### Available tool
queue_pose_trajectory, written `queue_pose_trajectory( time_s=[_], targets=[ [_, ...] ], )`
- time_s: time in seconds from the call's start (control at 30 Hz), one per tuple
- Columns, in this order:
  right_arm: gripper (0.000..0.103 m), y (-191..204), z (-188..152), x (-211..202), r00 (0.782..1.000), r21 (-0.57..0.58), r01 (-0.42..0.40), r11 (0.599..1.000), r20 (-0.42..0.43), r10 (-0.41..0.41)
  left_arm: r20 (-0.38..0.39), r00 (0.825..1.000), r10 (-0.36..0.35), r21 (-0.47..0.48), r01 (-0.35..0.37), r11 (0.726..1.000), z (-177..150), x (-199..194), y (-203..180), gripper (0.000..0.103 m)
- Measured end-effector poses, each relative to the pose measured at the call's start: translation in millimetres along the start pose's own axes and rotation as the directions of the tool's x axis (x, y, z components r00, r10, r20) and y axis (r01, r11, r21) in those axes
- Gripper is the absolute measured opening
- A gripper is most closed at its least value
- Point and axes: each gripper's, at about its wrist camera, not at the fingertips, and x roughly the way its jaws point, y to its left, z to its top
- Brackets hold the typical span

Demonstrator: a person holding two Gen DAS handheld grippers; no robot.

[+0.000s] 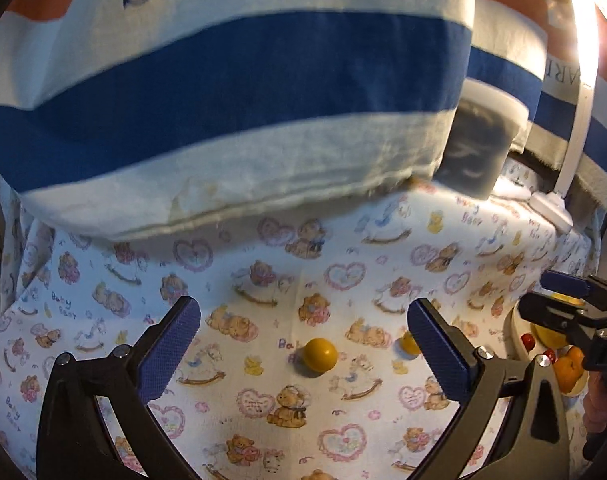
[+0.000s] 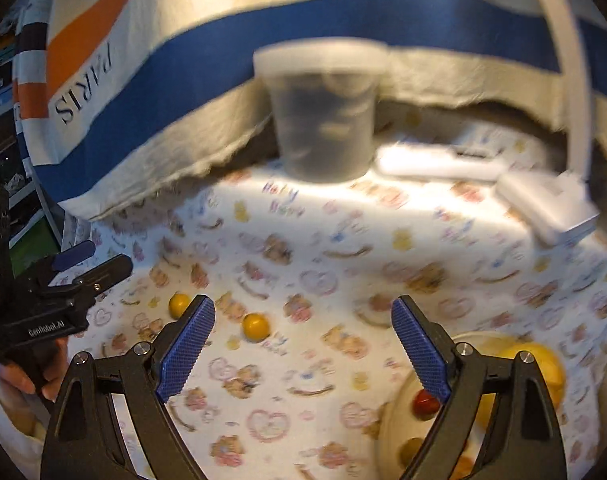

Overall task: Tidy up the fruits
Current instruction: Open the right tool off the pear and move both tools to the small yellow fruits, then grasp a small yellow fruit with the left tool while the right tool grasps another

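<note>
A small yellow round fruit (image 1: 320, 355) lies on the bear-print cloth between my left gripper's (image 1: 303, 342) open, empty fingers. A second yellow fruit (image 1: 410, 343) sits just behind its right finger. Both fruits show in the right wrist view, one (image 2: 256, 325) ahead and left of my right gripper (image 2: 303, 346), the other (image 2: 179, 305) further left. My right gripper is open and empty above the cloth. A cream bowl (image 2: 387, 432) at its lower right holds a large yellow fruit (image 2: 543, 368), a red one (image 2: 423, 402) and others. The bowl (image 1: 517, 330) also shows in the left wrist view.
A striped towel (image 1: 223, 100) lettered PARIS hangs over the back. A grey lidded tub (image 2: 323, 116) stands at the back, with white flat boxes (image 2: 547, 204) to its right. A white curved lamp arm (image 2: 571, 80) rises at the right.
</note>
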Motion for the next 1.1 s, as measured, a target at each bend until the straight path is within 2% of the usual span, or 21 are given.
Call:
queue_pose_trajectory(
  time_s=[0.17, 0.3, 0.47, 0.77, 0.83, 0.93, 1.0, 1.1],
  targets=[
    [0.091, 18.2, -3.7, 35.1, 0.998, -0.012, 0.001, 1.000, -0.060, -0.001, -0.042, 0.999, 0.009, 0.027, -0.008, 1.000, -8.9, 9.5, -1.0, 0.103],
    [0.086, 25.0, -3.6, 59.8, 0.995, -0.020, -0.006, 1.000, -0.096, 0.004, -0.059, 0.998, 0.019, 0.038, -0.017, 0.999, -13.3, 13.9, -3.1, 0.102],
    [0.070, 25.0, -8.8, 88.3, 0.987, -0.016, -0.013, 1.000, -0.159, 0.011, -0.071, 0.996, 0.055, 0.027, -0.053, 0.998, -17.2, 22.6, 1.2, 0.102],
    [0.046, 22.6, -19.5, 119.2, 0.971, -0.023, -0.023, 0.999, -0.239, 0.017, -0.088, 0.995, 0.056, 0.032, -0.053, 0.998, -17.7, 24.2, 2.6, 0.099],
    [0.045, 25.3, -21.4, 123.5, 0.971, -0.020, -0.033, 0.999, -0.238, 0.027, -0.093, 0.994, 0.057, 0.032, -0.054, 0.998, -17.7, 25.2, 3.4, 0.097],
    [0.030, 25.1, -24.3, 124.3, 0.972, -0.006, -0.043, 0.999, -0.233, 0.040, -0.097, 0.994, 0.057, 0.031, -0.054, 0.998, -16.9, 26.7, 3.7, 0.094],
    [0.029, 26.7, -26.2, 119.2, 0.978, -0.018, -0.021, 1.000, -0.210, 0.016, -0.104, 0.992, 0.068, 0.029, -0.065, 0.997, -16.8, 28.0, 2.8, 0.091],
    [0.029, 27.0, -31.9, 106.1, 0.987, -0.018, -0.024, 1.000, -0.160, 0.021, -0.126, 0.991, 0.051, 0.016, -0.049, 0.999, -17.8, 34.6, 5.4, 0.079]
  ],
)
